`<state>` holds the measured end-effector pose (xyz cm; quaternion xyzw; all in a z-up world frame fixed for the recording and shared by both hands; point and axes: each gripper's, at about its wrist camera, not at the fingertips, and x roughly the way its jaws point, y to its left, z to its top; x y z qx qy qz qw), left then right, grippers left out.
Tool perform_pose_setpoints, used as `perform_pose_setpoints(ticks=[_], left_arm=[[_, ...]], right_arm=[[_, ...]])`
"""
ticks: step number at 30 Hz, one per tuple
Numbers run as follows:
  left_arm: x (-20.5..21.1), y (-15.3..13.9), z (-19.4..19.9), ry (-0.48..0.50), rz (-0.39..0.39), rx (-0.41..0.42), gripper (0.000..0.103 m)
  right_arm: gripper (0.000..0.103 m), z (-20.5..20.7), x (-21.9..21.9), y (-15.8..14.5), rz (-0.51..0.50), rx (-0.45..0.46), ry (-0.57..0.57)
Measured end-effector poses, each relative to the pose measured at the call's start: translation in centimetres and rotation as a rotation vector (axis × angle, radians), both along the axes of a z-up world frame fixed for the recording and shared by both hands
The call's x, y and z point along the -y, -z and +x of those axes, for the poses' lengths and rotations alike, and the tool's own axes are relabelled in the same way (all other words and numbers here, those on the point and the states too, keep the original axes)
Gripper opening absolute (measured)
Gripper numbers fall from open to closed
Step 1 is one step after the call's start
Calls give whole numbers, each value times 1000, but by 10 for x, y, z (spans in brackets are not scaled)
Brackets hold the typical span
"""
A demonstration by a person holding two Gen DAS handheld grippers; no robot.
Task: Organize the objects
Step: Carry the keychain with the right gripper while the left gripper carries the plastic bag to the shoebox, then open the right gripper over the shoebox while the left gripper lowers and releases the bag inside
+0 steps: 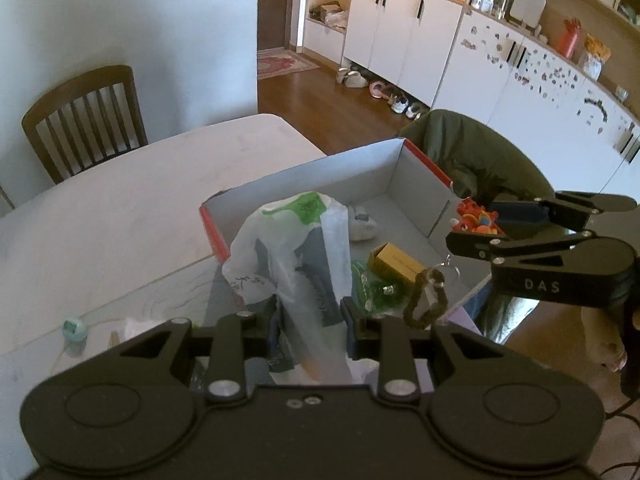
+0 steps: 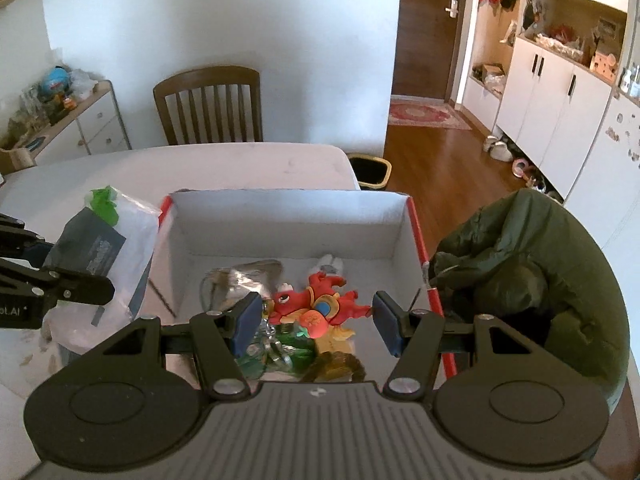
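Observation:
My left gripper (image 1: 310, 312) is shut on a white plastic bag (image 1: 288, 240) with green and dark print, held upright at the near left corner of a white box with a red rim (image 1: 320, 176). In the right wrist view, that bag (image 2: 120, 232) hangs just outside the box's left wall (image 2: 288, 224), with the left gripper (image 2: 52, 268) on it. My right gripper (image 2: 316, 312), fingers set wide, holds a red toy figure (image 2: 316, 308) by its ends above the box. From the left the toy (image 1: 480, 220) sits between the right gripper's (image 1: 476, 222) fingers.
Inside the box lie a small yellow carton (image 1: 394, 264), green plastic pieces (image 1: 372, 288), a brown braided loop (image 1: 424, 300) and a clear packet (image 2: 240, 276). An olive jacket (image 2: 520, 264) drapes a seat right of the box. A wooden chair (image 2: 208, 104) stands behind the pale table (image 1: 120, 200).

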<state>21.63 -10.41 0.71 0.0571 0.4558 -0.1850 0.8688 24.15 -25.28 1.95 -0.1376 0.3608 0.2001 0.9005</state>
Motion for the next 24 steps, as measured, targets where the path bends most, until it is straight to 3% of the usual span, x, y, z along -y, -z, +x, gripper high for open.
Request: perform_pose_setpoints(ticks=[17, 24], left_arm=[[63, 36, 66, 21, 67, -24, 28], [78, 63, 96, 16, 96, -90, 29]], right_arm=[[60, 31, 3, 60, -97, -103, -87], [60, 44, 1, 79, -105, -149, -100]])
